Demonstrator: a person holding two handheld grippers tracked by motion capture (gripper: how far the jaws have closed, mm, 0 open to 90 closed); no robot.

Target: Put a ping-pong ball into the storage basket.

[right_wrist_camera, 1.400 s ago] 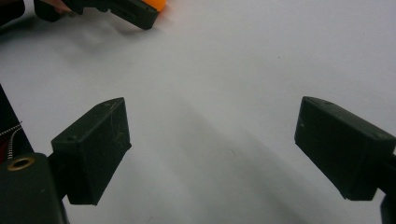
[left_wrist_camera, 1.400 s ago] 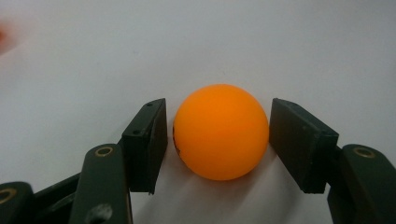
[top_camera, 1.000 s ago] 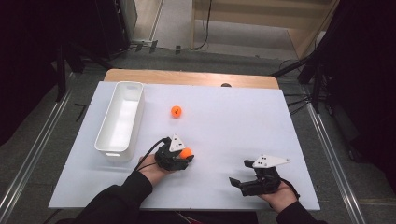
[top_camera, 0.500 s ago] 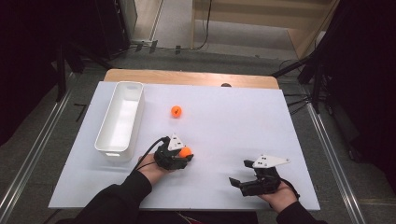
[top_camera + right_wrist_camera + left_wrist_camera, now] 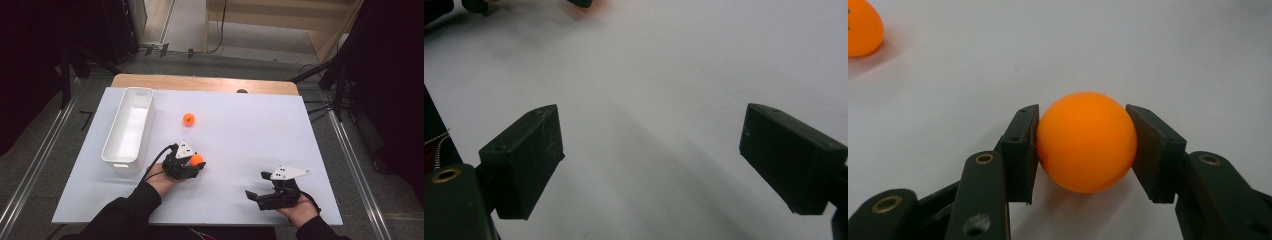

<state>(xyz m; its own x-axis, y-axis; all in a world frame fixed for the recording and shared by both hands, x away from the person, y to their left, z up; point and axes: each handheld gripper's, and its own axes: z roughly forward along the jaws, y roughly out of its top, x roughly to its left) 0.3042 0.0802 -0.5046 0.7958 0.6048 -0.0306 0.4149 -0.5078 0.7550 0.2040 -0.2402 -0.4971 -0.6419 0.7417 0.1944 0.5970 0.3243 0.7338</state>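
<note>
Far left on the white tabletop [image 5: 240, 150], a long white plastic bin [image 5: 128, 129] sits lengthwise, smooth-walled with rounded corners and nothing visible inside. To its right, well apart from it, a loose orange ball [image 5: 188, 119] rests on the matte sheet; the left gripper view catches the same ball [image 5: 863, 27] at its top-left corner, glossy, with a dark mark at its edge.

Now the action: the left hand-held gripper [image 5: 192, 162] lies low near the bin's near end, the person's left hand [image 5: 162, 180] wrapped around its black body from behind, dark sleeve running in from the bottom edge, a cable looping off toward the bin. Its jaws are clenched on a second orange ball [image 5: 197, 160]. In the left gripper view that held ball [image 5: 1086, 141] is a smooth, seamless-looking sphere, the flat black pads [image 5: 1020, 150] pressing on both sides (contact on each flank, no gap), and it sits at or just above the tabletop.

Over to the right, the right hand-held gripper [image 5: 257, 192] lies in the right hand [image 5: 297, 210] near the front edge, grey three-cornered plate on top, pointing left across the sheet. It is released: its blocky, matte pads [image 5: 526, 150] stand wide apart with bare white surface between them.
</note>
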